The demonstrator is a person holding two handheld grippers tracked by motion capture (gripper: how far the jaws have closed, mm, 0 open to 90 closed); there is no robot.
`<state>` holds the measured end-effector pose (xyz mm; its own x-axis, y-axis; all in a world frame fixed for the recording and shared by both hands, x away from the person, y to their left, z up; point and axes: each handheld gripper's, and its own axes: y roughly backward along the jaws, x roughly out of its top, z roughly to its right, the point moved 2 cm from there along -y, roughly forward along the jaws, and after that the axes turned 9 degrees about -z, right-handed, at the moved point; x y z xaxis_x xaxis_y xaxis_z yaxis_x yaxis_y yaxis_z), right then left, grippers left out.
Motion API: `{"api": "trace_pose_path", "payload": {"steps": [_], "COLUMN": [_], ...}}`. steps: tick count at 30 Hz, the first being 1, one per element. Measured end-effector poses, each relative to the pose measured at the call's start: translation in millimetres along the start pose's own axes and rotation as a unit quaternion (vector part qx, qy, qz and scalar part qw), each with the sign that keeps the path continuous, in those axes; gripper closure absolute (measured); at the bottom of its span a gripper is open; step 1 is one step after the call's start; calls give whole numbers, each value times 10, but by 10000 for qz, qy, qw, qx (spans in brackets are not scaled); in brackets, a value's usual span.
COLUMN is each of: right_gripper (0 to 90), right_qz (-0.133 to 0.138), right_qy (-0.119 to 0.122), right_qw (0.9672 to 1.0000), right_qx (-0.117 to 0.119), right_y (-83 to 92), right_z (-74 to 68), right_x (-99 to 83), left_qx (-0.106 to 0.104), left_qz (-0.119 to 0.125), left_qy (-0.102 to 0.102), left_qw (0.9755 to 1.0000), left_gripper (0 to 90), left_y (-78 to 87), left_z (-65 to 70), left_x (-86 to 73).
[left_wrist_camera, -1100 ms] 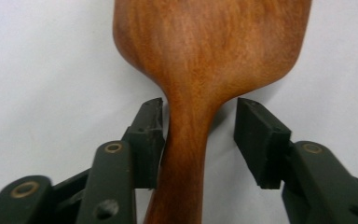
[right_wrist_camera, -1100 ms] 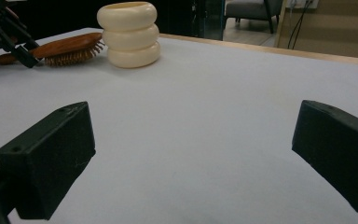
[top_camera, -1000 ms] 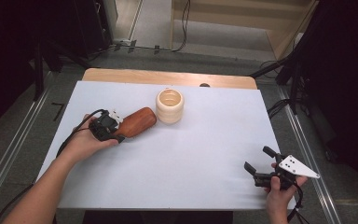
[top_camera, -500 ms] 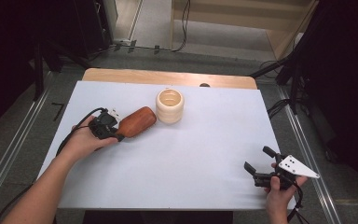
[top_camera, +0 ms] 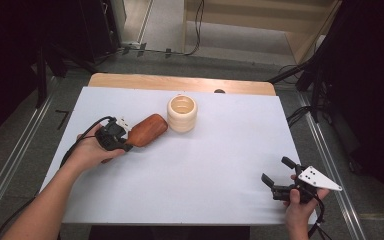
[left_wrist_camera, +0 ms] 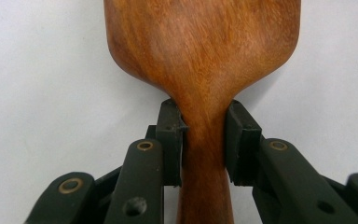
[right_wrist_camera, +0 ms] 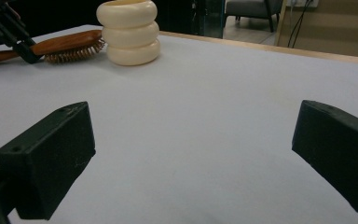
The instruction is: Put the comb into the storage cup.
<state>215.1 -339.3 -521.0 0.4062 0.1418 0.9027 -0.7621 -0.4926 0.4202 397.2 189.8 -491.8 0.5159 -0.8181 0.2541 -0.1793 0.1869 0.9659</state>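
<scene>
A brown wooden hairbrush (top_camera: 147, 130) lies bristles down on the white table sheet (top_camera: 205, 165), left of centre. My left gripper (top_camera: 126, 134) holds it at the narrow neck. The jaws have just been closing, and in the left gripper view both pads (left_wrist_camera: 171, 135) press the sides of the hairbrush (left_wrist_camera: 200, 56). Beside the brush head stands a cream ribbed holder (top_camera: 182, 114), upright and open at the top. My right gripper (top_camera: 275, 170) rests near the front right corner, open with nothing between its jaws (right_wrist_camera: 196, 126). From there the hairbrush (right_wrist_camera: 70, 44) and the holder (right_wrist_camera: 129, 32) show far off.
A bare wooden strip (top_camera: 180, 82) runs along the table's far edge. Metal rails and dark stands flank the table on both sides. A wide stretch of white sheet lies between the two grippers.
</scene>
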Motion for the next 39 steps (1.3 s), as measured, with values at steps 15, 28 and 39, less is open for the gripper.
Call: {"api": "trace_pose_path", "payload": {"steps": [15,28,39], "right_gripper": [0,0,0], "right_qz": [-28,-27,-31], "right_qy": [-3,12,46], "right_qw": [10000,10000,10000], "right_qx": [28,40,16], "right_y": [-2,-3,1], "right_z": [-7,-10,-16], "right_x": [0,1,9], "left_qx": [114,116,120], "left_qz": [344,651,1024], "left_qy": [173,477,702], "left_qw": [9992,9967,9922], "left_gripper": [724,724,724], "left_y": [4,31,102], "left_z": [35,21,55], "left_x": [-103,-265,-371]}}
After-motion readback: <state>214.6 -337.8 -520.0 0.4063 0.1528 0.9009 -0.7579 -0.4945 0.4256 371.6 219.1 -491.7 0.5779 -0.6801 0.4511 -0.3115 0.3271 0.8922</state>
